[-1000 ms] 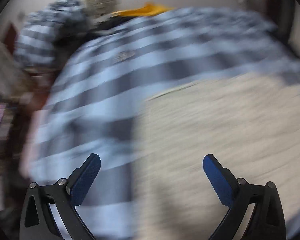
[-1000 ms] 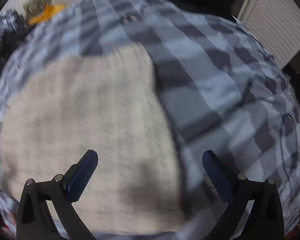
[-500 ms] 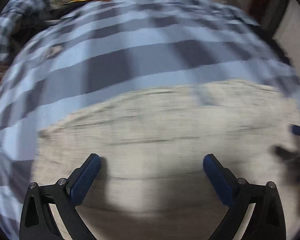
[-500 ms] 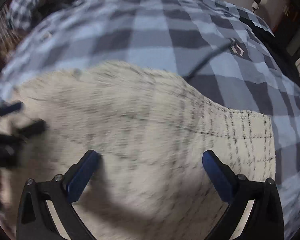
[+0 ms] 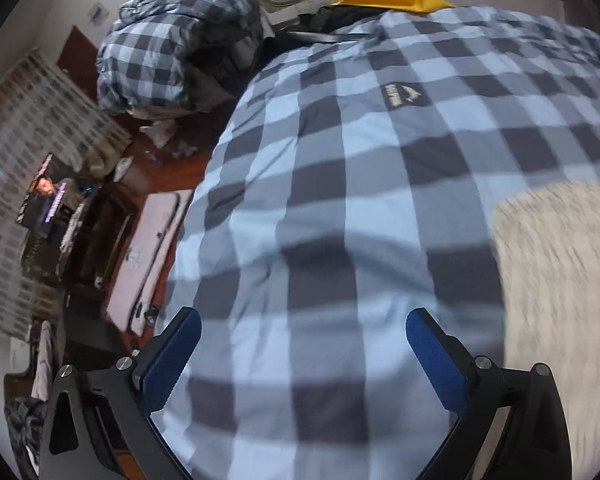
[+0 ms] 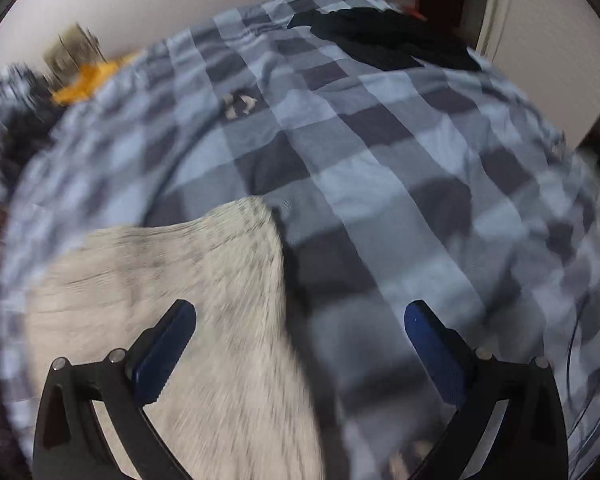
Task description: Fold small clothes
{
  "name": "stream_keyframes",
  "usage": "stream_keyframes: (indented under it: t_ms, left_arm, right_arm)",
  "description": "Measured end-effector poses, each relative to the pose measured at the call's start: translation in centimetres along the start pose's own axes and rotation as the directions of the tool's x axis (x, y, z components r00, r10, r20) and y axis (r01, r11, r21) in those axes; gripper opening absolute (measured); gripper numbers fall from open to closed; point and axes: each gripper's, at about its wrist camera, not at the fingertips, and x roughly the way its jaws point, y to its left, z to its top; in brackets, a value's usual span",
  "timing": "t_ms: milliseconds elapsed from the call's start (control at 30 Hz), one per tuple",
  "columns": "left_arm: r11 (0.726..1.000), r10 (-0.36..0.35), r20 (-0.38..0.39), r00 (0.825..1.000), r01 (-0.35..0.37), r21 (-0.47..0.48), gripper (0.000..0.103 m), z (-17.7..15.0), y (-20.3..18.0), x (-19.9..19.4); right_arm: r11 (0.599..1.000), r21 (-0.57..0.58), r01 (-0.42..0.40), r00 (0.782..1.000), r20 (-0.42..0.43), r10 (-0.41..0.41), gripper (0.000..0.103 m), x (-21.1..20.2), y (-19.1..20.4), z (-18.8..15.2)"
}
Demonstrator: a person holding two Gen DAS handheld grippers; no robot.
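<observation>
You can read almost nothing here. On the checked bed cover (image 5: 340, 200) sits a small dark patch (image 5: 401, 96) with pale lettering and a pale animal-like shape beside it; the letters are too small and skewed for you to make out. In the right wrist view the same patch (image 6: 239, 105) is only a blurred pale mark. At the far left of the left wrist view, a dark poster (image 5: 44, 196) carries a strip of purple lettering down one side, which you cannot read either.
</observation>
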Motion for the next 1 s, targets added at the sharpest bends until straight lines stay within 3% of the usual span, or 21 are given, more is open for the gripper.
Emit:
stream_keyframes:
  t_ms: [100, 200, 300, 367, 433, 533, 567, 700, 867, 933, 1000]
  left_arm:
    - [0.997, -0.076, 0.003, 0.997, 0.076, 0.024, 0.103, -3.3, 1.1, -4.3]
    - [0.975, -0.218, 0.012, 0.976, 0.218, 0.05, 0.103, -6.3, 1.2, -8.1]
    - [0.928, -0.37, -0.001, 0.929, 0.37, 0.049, 0.103, -8.9, 0.5, -10.7]
    - [0.896, -0.442, -0.006, 0.897, 0.442, 0.046, 0.103, -10.1, -0.8, -11.4]
    - [0.875, -0.48, -0.025, 0.877, 0.48, 0.065, 0.103, -10.9, -2.3, -11.3]
    - [0.868, -0.472, -0.141, 0.87, 0.486, 0.101, 0.103, -12.1, -5.3, -9.0]
    - [0.862, -0.472, -0.199, 0.859, 0.497, 0.099, 0.103, -12.1, -5.9, -7.9]
    - [0.827, -0.536, -0.228, 0.813, 0.56, 0.053, 0.103, -11.5, -6.3, -5.8]
    - [0.825, -0.469, -0.301, 0.831, 0.534, 0.188, 0.103, -11.8, -9.6, -2.9]
    - [0.801, -0.455, -0.328, 0.828, 0.541, 0.255, 0.103, -12.5, -11.1, -1.9]
    - [0.764, -0.477, -0.342, 0.809, 0.575, 0.294, 0.103, -13.2, -12.4, -1.2]
  right_arm:
    - [0.999, -0.001, -0.038, 0.999, -0.024, 0.038, 0.102, -4.6, -0.3, -2.1]
    - [0.997, -0.021, -0.079, 0.996, -0.029, 0.079, 0.102, -9.3, 0.4, -4.5]
    - [0.995, -0.054, -0.087, 0.993, -0.081, 0.083, 0.102, -10.0, 0.9, -7.0]
    - [0.992, -0.085, -0.091, 0.989, -0.127, 0.08, 0.102, -8.8, 1.6, -9.2]
    - [0.992, -0.096, -0.088, 0.983, -0.171, 0.071, 0.102, -6.8, 2.2, -10.8]
    - [0.993, -0.068, -0.094, 0.964, -0.256, 0.074, 0.102, -2.5, 2.9, -13.2]
    - [0.994, -0.076, -0.077, 0.961, -0.271, 0.053, 0.102, -1.4, 3.2, -13.6]
    - [0.992, -0.107, -0.062, 0.949, -0.313, 0.026, 0.102, 2.8, 3.3, -14.7]
    - [0.992, -0.066, -0.106, 0.928, -0.364, 0.075, 0.102, 7.8, 1.7, -14.4]
    - [0.989, -0.065, -0.133, 0.913, -0.395, 0.097, 0.102, 9.4, 1.4, -14.3]
    - [0.988, -0.066, -0.141, 0.903, -0.417, 0.101, 0.102, 10.8, 1.1, -14.3]
